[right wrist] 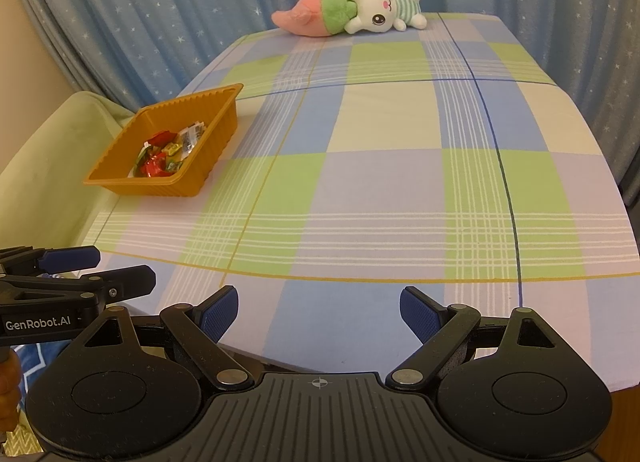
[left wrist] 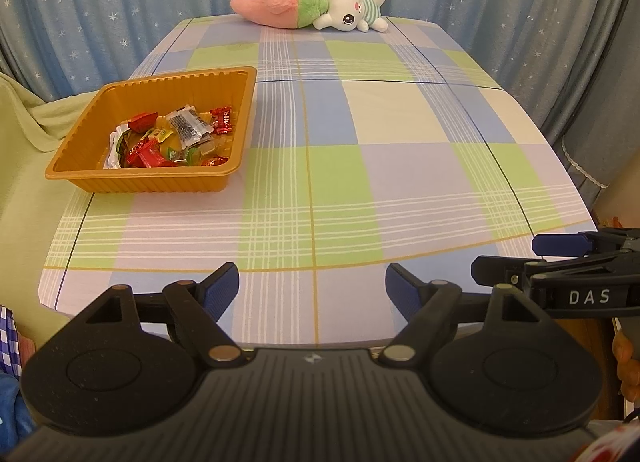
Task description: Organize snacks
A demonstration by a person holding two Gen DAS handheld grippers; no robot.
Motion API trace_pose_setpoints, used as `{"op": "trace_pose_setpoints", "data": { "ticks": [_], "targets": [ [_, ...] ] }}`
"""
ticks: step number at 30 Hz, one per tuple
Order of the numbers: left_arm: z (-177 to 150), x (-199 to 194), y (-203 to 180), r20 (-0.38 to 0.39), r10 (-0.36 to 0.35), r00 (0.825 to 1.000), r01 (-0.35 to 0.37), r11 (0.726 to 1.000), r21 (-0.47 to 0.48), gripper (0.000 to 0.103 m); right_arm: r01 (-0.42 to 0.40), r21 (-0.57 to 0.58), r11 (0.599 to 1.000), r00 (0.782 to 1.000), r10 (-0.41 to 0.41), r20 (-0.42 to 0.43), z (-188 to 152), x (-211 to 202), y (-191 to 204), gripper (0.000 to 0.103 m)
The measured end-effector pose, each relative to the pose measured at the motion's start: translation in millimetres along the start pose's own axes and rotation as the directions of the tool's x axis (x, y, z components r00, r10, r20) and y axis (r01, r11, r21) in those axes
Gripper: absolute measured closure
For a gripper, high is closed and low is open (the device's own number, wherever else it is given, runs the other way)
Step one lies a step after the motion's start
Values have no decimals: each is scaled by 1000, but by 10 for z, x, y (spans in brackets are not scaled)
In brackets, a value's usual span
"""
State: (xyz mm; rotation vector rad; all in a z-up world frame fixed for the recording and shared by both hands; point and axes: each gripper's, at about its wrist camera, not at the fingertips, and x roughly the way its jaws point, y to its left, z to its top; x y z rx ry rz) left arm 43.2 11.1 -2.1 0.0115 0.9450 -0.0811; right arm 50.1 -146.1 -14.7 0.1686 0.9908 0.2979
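Note:
An orange plastic tray [left wrist: 236, 114] stands on the left side of the checked tablecloth and holds several wrapped snacks [left wrist: 172, 138], red, yellow and clear. It also shows in the right wrist view [right wrist: 216, 138] with the snacks [right wrist: 168, 158] inside. My left gripper [left wrist: 312, 290] is open and empty over the table's near edge. My right gripper [right wrist: 318, 308] is open and empty, also at the near edge. Each gripper shows in the other's view: the right one [left wrist: 556, 258] at the right, the left one [right wrist: 104, 266] at the left.
A pink and green plush [left wrist: 280, 4] and a white rabbit plush [left wrist: 352, 8] lie at the table's far edge. Blue starred curtains hang behind. A green sofa [left wrist: 24, 166] stands left of the table. The checked tablecloth [left wrist: 400, 166] covers the table.

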Motion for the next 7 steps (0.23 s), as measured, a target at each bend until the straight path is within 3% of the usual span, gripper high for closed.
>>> {"op": "trace_pose_setpoints", "data": {
  "ticks": [7],
  "targets": [
    [-2,10,-41,-4,9,1000,-9,1000,-6,21,-4,1,1000,1000,4,0,-4,-5,-31,15]
  ]
}}
